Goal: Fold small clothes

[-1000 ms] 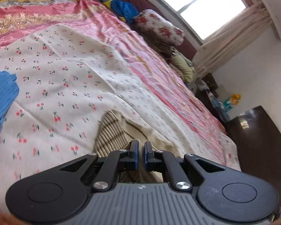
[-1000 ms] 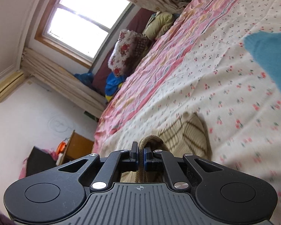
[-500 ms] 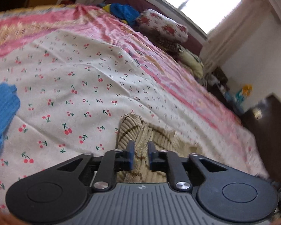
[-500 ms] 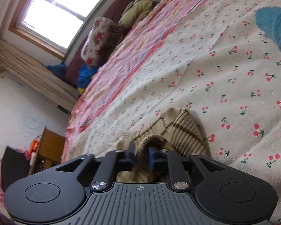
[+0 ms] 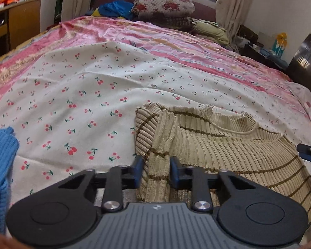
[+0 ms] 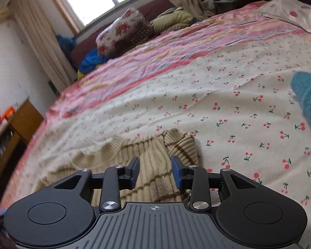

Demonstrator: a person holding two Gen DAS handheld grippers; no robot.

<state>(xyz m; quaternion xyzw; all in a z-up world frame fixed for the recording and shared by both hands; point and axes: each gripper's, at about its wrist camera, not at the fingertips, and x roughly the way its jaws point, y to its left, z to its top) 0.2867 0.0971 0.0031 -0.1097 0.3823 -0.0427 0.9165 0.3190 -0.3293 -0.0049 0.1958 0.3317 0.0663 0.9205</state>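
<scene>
The sweater [image 5: 228, 145] lies on the bed sheet [image 5: 93, 95], a knit garment [image 5: 0, 166] well left, pillows [image 5: 163, 6] behind.
</scene>
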